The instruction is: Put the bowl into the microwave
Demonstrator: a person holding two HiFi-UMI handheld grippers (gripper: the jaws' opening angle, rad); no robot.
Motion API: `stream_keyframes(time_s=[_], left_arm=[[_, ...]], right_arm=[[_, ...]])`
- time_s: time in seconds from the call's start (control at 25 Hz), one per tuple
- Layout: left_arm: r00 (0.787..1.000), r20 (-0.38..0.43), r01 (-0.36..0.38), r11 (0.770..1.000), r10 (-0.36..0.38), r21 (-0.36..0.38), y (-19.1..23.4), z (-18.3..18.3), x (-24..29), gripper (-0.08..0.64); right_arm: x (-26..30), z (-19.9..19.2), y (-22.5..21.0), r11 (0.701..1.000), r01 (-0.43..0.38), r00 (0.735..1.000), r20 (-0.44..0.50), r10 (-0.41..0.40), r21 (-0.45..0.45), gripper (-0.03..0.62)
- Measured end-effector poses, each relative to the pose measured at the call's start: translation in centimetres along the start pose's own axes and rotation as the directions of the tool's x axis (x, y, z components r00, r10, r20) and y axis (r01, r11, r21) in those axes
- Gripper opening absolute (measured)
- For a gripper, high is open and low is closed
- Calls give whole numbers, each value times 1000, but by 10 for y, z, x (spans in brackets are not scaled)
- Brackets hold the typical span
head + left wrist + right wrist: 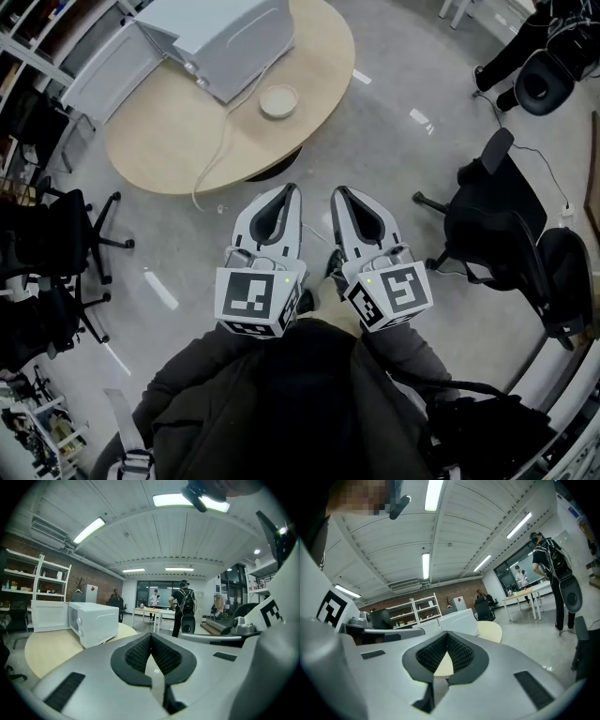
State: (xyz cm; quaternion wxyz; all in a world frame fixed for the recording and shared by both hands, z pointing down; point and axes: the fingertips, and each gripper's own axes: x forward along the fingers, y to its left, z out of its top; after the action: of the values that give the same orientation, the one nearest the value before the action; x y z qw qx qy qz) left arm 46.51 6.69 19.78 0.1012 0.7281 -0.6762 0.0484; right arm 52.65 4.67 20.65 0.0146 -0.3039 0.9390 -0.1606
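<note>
Left gripper: I see its jaws pressed together, nothing between them, tips toward the frame's top.
Right gripper: jaws likewise together and empty, just beside the left, mid-frame.
Arms: my dark sleeves sit at the bottom, reaching forward side by side.

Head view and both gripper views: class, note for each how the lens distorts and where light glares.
Head view: wide-angle, the room's edges curving; even light, with bright streaks on the glossy grey floor. Left gripper view: fisheye circle with black corners, ceiling lines bowed, the long white ceiling lamp blown out. Right gripper view: same fisheye; the ceiling strip light glares.
</note>
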Motion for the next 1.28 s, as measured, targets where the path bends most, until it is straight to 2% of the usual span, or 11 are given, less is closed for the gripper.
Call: stream_keyframes(time_s=[0.28, 0.64, 0.92, 1.12, 1.28], left_arm=[[998, -25, -54, 999, 54, 7, 0, 13, 53, 9], [989, -17, -146, 989, 145, -10, 30, 19, 72, 9], [977, -18, -215, 974, 215, -74, 98, 9, 96, 9], [971, -36, -237, 964, 235, -118, 156, -2, 126, 9], [969, -39, -248, 954, 245, -171, 195, -8, 146, 9]], right_arm=[[37, 13, -41, 998, -65, 997, -27, 66, 27, 8], [75, 23, -66, 996, -92, 995, -34, 93, 21, 8], [144, 7, -63, 992, -127, 988, -94, 126, -5, 8], [207, -11, -68, 993, -121, 984, -134, 119, -6, 8], [251, -22, -66, 989, -143, 973, -190, 132, -45, 8]])
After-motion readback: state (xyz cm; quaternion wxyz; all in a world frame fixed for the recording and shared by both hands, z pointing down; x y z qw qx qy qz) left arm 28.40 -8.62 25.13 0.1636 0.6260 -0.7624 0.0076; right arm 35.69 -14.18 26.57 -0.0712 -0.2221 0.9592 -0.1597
